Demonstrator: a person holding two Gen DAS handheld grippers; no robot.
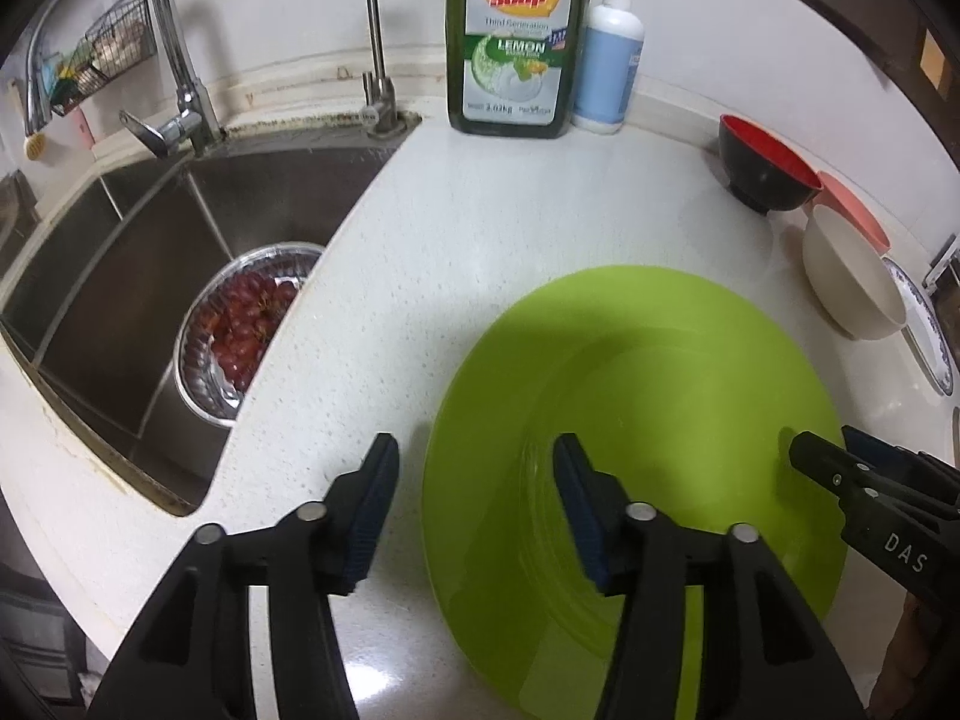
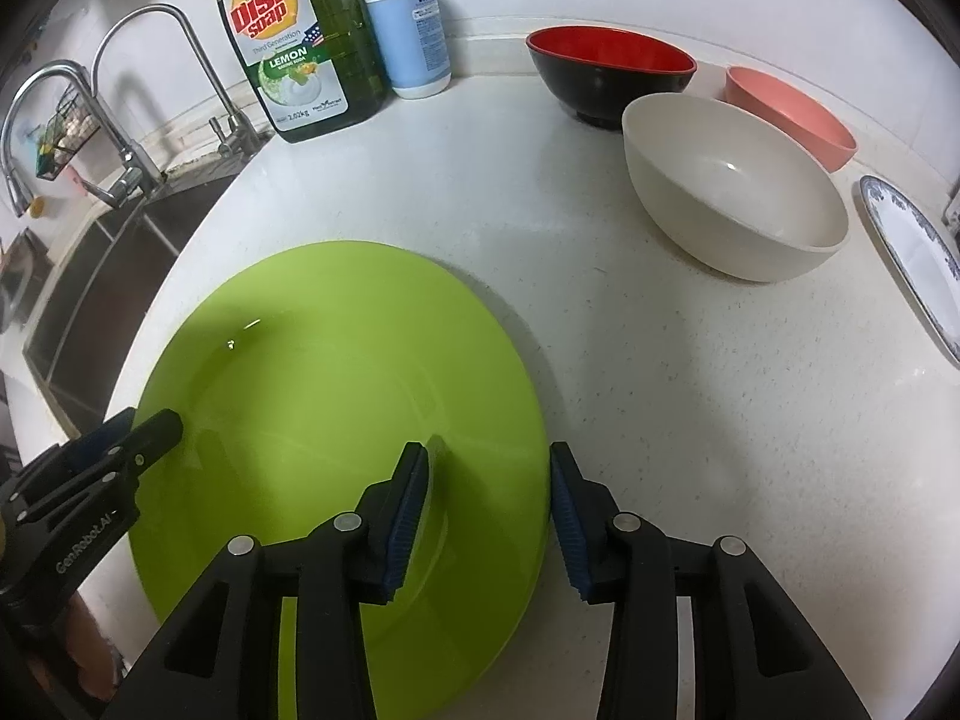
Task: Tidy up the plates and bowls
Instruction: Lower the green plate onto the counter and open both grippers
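Note:
A lime-green plate (image 1: 648,396) (image 2: 336,396) lies flat on the white counter. My left gripper (image 1: 475,449) stands open astride the plate's left rim, its pads not touching it. My right gripper (image 2: 489,455) is open astride the right rim, one finger over the plate and one off it. Each gripper shows at the edge of the other's view: the right gripper (image 1: 825,441), the left gripper (image 2: 147,420). Behind stand a black bowl with a red inside (image 2: 606,78), a cream bowl (image 2: 732,192), a pink bowl (image 2: 786,114) and a blue-patterned plate (image 2: 918,264).
A steel sink (image 1: 150,252) lies to the left, with a metal dish of red grapes (image 1: 246,324) in it and two faucets (image 1: 174,60) behind. A green dish-soap bottle (image 1: 516,42) and a white pump bottle (image 1: 609,60) stand at the back wall.

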